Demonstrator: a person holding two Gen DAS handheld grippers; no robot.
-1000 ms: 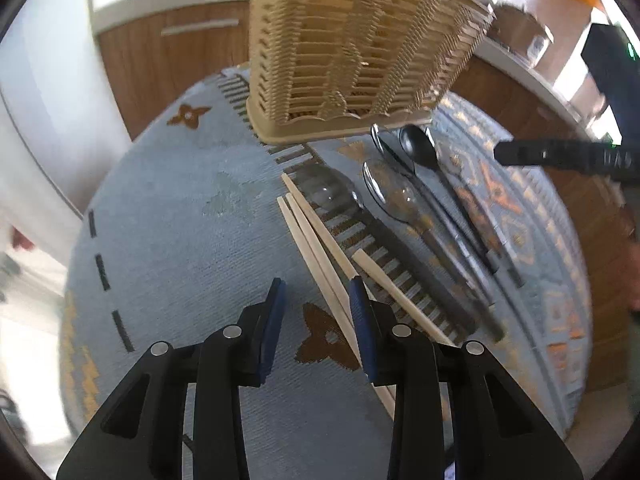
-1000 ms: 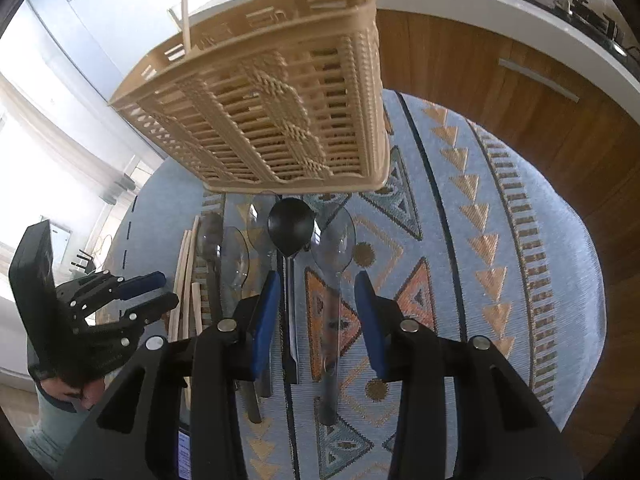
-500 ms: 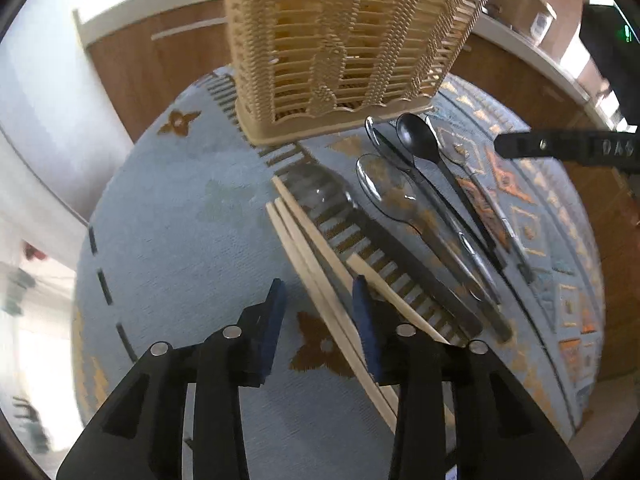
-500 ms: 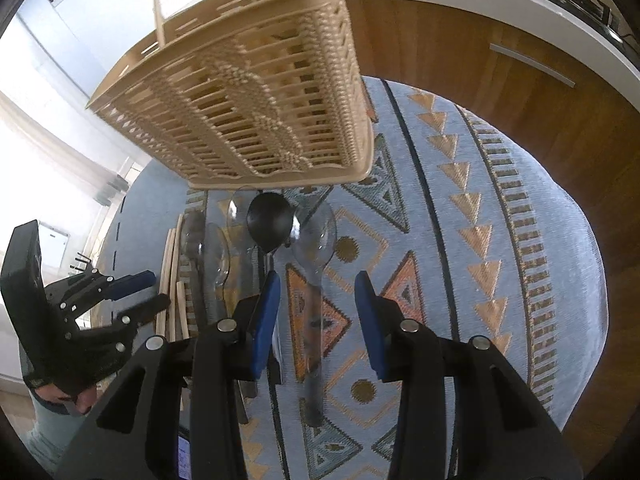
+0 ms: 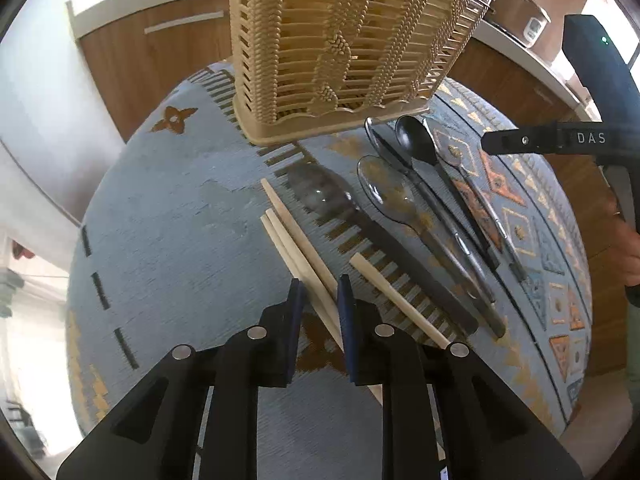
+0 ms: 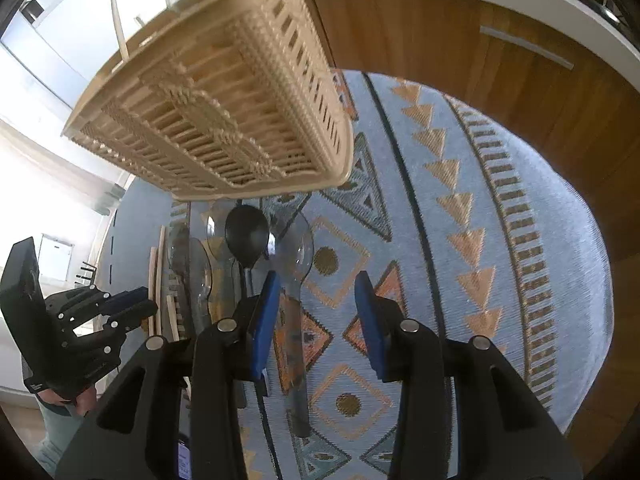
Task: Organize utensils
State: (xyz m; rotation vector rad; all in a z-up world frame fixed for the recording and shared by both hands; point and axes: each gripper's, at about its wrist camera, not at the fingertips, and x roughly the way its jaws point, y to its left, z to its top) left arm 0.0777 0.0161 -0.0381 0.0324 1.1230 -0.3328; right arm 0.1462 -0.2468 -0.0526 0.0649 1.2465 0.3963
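Wooden chopsticks (image 5: 296, 248) lie side by side on the patterned blue cloth (image 5: 168, 216), and the left gripper (image 5: 320, 292) has its jaws narrowed around a pair of them, the blue pads close to the wood; whether they already pinch it I cannot tell. A fourth chopstick (image 5: 396, 300) lies just to the right, outside the jaws. Beyond stands the beige slatted utensil basket (image 5: 340, 48), with clear plastic spoons (image 5: 384, 192) and a black spoon (image 5: 416, 140) lined up near its base.

The right gripper (image 6: 316, 308) hovers with jaws spread wide, straddling the handle of a clear spoon (image 6: 294, 248) and gripping nothing.

The likely trouble is on the left: thin round sticks can roll or scissor apart as the pads close, so one may slip free or drag across the cloth. On the right, the black spoon's handle lies just beside the left pad and could get nudged or caught too.
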